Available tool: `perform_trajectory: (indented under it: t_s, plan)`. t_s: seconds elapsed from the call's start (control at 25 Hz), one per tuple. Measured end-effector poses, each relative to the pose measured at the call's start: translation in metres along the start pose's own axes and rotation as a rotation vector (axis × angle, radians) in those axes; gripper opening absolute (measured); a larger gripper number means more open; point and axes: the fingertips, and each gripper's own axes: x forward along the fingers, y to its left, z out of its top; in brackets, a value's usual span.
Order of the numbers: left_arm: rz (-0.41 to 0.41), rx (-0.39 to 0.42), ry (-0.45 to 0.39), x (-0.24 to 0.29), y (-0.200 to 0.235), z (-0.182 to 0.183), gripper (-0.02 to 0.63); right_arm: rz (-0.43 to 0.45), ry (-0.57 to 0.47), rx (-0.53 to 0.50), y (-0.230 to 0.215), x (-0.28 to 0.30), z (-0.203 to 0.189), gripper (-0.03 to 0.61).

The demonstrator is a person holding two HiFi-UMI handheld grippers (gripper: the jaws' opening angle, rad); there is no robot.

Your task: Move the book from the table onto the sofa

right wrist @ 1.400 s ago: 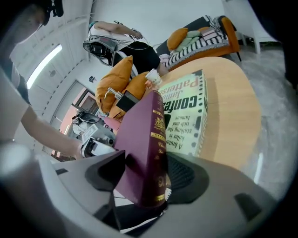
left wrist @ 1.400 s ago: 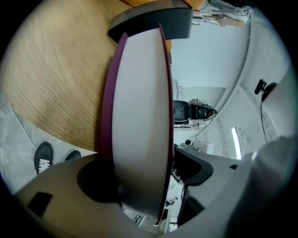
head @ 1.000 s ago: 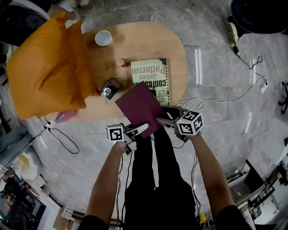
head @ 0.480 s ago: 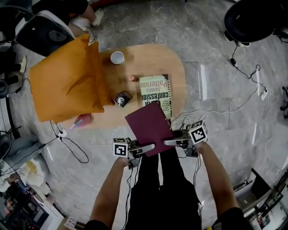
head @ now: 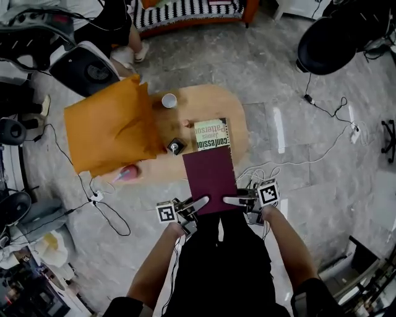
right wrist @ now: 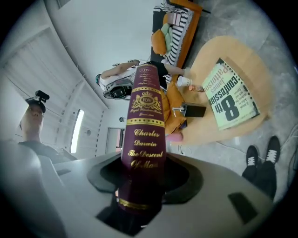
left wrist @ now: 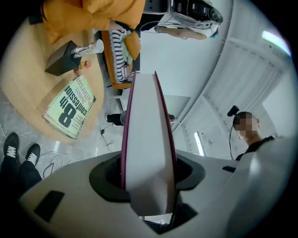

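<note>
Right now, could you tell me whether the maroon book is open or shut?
Shut: the maroon book shows both covers tight against its page block in the left gripper view.

Lab-like lounge: striped sofa [head: 185,11], coffee table [head: 205,102], loose floor cables [head: 307,98].

Black trousers [head: 216,260]; left claw [head: 199,202] and right claw [head: 230,200] bear marker cubes [head: 166,213].

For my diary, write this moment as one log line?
left gripper: shut on maroon book | right gripper: jaws just closing on its spine | maroon book: off table | green book: on table
</note>
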Motion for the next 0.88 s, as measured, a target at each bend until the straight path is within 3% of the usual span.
perform_trajectory:
  t_s: [0.2, 0.32, 0.6, 0.88]
  plan:
    - [0.026, -0.022, -0.028, -0.008, -0.01, 0.002, 0.225, -0.045, -0.078, -0.029, 0.018, -0.001, -0.001, 0.224]
    - [-0.004, -0.012, -0.043, -0.01, -0.031, 0.012, 0.225, -0.016, -0.131, -0.047, 0.038, -0.002, 0.0, 0.224]
    - [-0.042, 0.074, 0.077, -0.003, -0.066, 0.009, 0.225, -0.019, -0.202, -0.109, 0.066, -0.012, -0.009, 0.224]
    - [-0.075, 0.048, 0.112, 0.001, -0.082, 0.0, 0.225, -0.025, -0.216, -0.148, 0.082, -0.016, -0.017, 0.225]
